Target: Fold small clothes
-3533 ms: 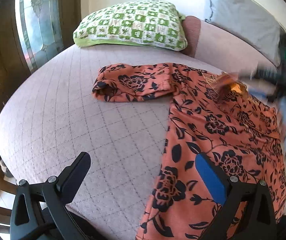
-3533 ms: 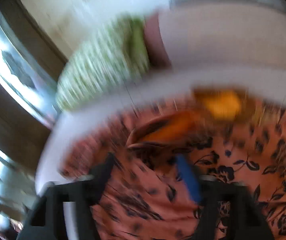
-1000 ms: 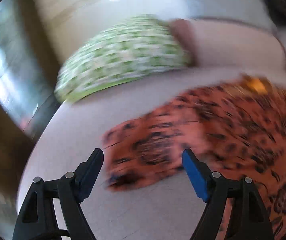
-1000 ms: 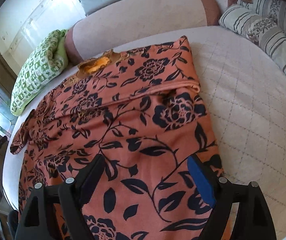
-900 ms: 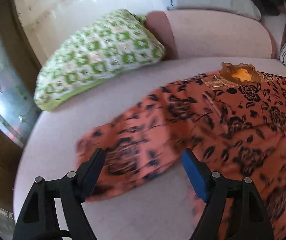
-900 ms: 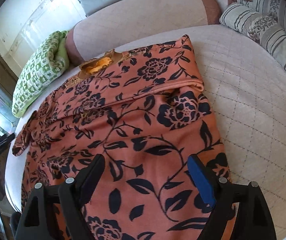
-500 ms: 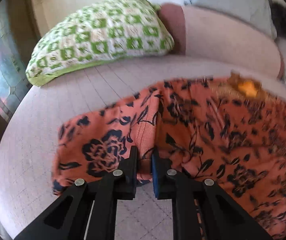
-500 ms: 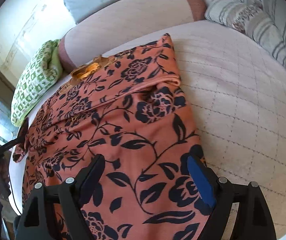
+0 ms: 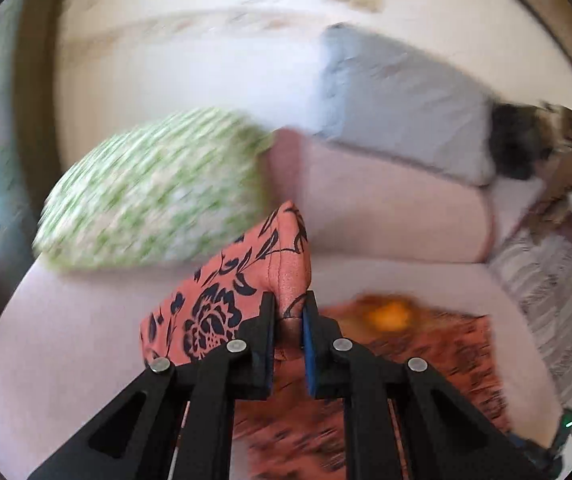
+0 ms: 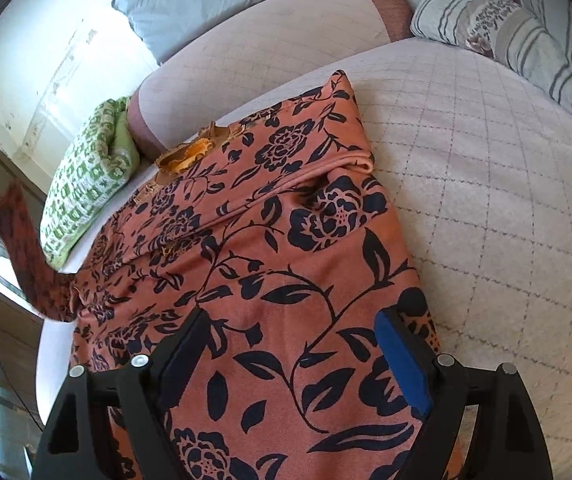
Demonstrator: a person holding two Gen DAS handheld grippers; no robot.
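Your left gripper [image 9: 288, 312] jaws pinch the dress [image 10: 286, 264] sleeve lifted off the bed [image 10: 486, 160], right gripper [image 10: 292, 344] jaws spread above the body; right sleeve's folded in, left and body remain.

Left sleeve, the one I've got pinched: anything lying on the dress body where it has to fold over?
Nothing visible does. The left gripper holds the sleeve lifted, and the dress lies flat, with only the right sleeve folded across it. The right gripper hovers open near the hem.
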